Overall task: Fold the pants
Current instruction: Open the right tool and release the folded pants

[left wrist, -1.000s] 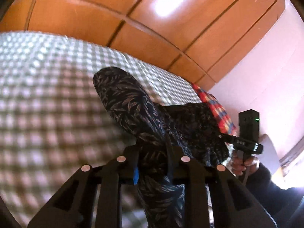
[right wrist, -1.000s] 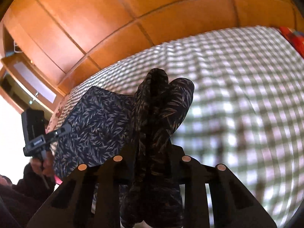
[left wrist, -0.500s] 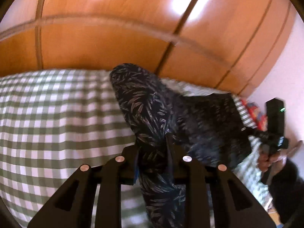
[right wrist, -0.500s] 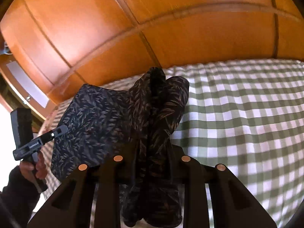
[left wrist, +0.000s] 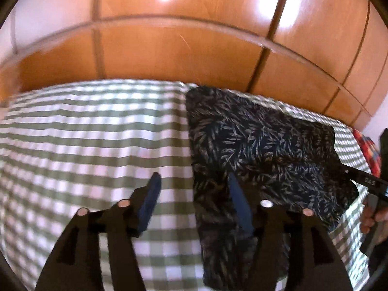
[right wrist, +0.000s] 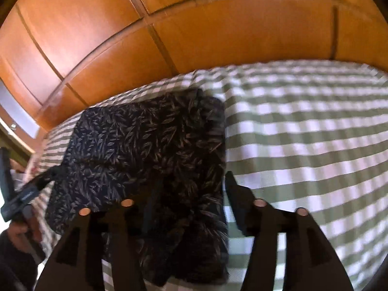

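The dark leaf-print pants (left wrist: 262,150) lie folded flat on the green-and-white checked bedspread (left wrist: 84,145). My left gripper (left wrist: 194,184) is open over the pants' left edge, its right finger over the cloth and its left finger over the bedspread, holding nothing. In the right wrist view the pants (right wrist: 150,150) lie left of centre. My right gripper (right wrist: 191,184) is open over their right edge and holds nothing. Each view shows the other gripper at the far side of the pants.
An orange wooden panelled wall (left wrist: 194,48) rises behind the bed. A red plaid cloth (left wrist: 368,150) lies at the bed's right end. The checked bedspread (right wrist: 315,145) stretches wide to the right of the pants.
Both grippers held the bunched pants lifted up; now both have opened and let go, and the pants lie spread flat on the bedspread.
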Demonstrator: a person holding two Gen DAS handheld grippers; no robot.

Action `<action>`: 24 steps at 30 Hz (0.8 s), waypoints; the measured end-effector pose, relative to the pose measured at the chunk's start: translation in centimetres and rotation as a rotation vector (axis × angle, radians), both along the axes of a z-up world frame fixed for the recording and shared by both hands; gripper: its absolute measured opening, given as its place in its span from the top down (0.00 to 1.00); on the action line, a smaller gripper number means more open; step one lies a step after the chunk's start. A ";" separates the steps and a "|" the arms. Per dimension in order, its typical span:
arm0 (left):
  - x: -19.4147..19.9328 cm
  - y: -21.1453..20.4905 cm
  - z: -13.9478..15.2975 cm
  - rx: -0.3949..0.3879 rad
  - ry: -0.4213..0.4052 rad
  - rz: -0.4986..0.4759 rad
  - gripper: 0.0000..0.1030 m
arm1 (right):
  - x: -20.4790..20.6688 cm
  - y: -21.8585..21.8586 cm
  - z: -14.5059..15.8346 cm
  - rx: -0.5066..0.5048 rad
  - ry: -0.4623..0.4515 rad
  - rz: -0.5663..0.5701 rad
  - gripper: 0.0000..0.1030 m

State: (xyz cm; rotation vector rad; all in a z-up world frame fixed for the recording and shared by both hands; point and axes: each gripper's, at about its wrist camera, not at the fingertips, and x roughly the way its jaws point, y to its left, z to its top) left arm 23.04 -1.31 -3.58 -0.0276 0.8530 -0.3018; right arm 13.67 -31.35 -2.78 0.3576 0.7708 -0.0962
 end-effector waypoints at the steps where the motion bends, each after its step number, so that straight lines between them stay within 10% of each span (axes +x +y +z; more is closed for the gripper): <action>1: -0.7 0.4 0.3 0.001 -0.013 0.013 0.35 | -0.4 0.2 0.4 -0.012 -0.009 -0.010 0.43; 14: -11.1 1.1 3.1 0.038 -0.157 0.082 0.03 | -8.2 6.3 2.8 -0.172 -0.084 -0.127 0.27; 24: -16.8 0.8 3.1 0.022 -0.148 0.094 0.02 | -12.7 11.8 2.0 -0.264 -0.088 -0.126 0.23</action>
